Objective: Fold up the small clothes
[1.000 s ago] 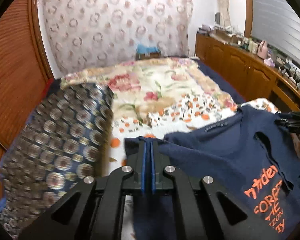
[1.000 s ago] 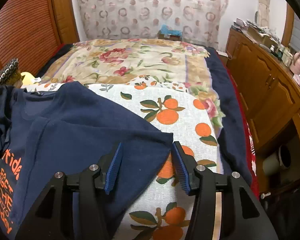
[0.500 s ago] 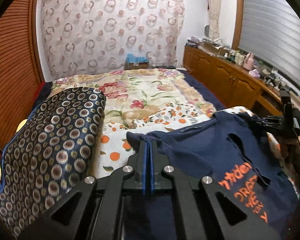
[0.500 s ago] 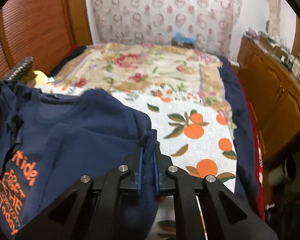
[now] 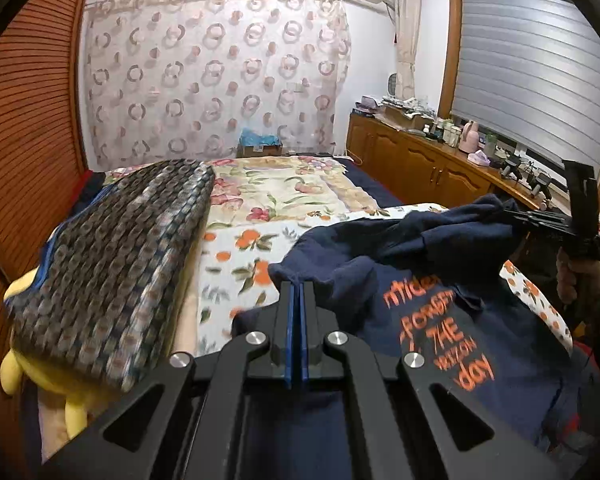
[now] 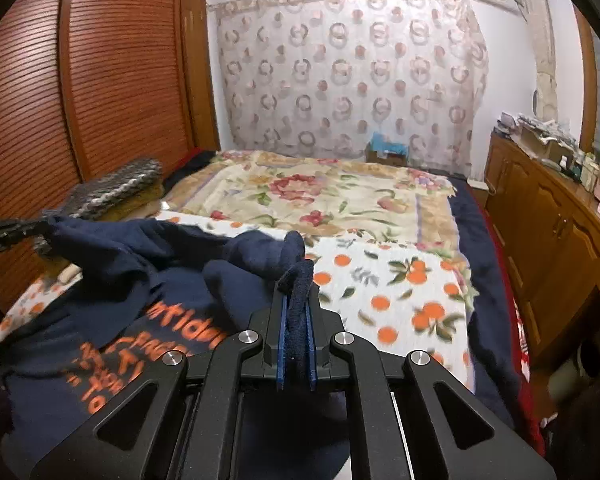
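Note:
A navy T-shirt (image 5: 420, 280) with orange lettering hangs lifted above the orange-print blanket (image 5: 236, 256) on the bed. My left gripper (image 5: 298, 292) is shut on one top corner of the shirt. My right gripper (image 6: 296, 292) is shut on the other top corner, with a fold of navy cloth between the blue pads. The shirt (image 6: 140, 280) sags between the two grippers. The right gripper also shows at the right edge of the left wrist view (image 5: 516, 216), and the left one at the left edge of the right wrist view (image 6: 40, 222).
A patterned dark pillow (image 5: 112, 264) lies on the left of the bed over a yellow plush toy (image 5: 56, 376). A floral quilt (image 6: 320, 196) covers the far bed. A wooden cabinet (image 6: 548, 232) runs along the right wall, louvred wardrobe doors (image 6: 80, 92) along the left.
The right gripper closed on the shirt corner. Both grippers then rose and tilted up, lifting the shirt's top edge off the blanket.

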The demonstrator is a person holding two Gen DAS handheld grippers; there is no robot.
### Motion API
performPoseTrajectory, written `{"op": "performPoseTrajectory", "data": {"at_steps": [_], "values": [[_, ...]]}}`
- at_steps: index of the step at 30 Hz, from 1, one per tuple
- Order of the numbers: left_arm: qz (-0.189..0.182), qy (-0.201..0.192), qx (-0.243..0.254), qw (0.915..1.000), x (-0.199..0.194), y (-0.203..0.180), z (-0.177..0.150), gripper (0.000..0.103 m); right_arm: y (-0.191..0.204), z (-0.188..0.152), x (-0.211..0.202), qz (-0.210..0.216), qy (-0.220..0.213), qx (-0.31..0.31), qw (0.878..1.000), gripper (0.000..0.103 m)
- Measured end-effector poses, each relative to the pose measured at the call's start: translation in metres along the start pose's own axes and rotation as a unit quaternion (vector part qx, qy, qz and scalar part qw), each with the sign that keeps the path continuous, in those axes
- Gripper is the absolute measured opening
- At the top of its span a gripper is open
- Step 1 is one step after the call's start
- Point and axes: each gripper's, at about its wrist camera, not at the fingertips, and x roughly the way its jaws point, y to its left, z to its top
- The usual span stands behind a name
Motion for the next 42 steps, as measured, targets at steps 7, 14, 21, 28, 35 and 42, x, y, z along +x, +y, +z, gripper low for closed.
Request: {"op": "performPoseTrajectory", "data": {"at_steps": [7,14,21,28,35,42], "values": [[0.004,-0.008,-0.019,0.9998,-0.05,0.005,-0.046,0.0,0.017,-0.045,-0.054,0.0,0.005,0.019,1.0,0.005],[0.014,-0.013,-0.046,0.9988,-0.089,0.012,-0.084,0.0,0.026,-0.08,-0.093,0.003,0.022,0.04,0.999,0.005],[0.032,-0.018,-0.054,0.9979,-0.12,0.017,-0.093,0.0,0.033,-0.084,-0.133,-0.006,0.026,0.022,0.999,0.005],[0.06,0.029,-0.058,0.9961,-0.104,0.025,-0.115,0.0,0.028,-0.12,-0.125,-0.009,0.079,0.03,0.996,0.005],[0.06,0.049,-0.051,0.9957,-0.096,0.027,-0.114,0.019,0.02,-0.129,-0.114,-0.026,0.099,0.031,0.994,0.02],[0.053,0.03,-0.034,0.9976,-0.096,0.027,-0.091,0.057,0.011,-0.103,-0.125,-0.048,0.07,0.017,0.996,0.045]]}}
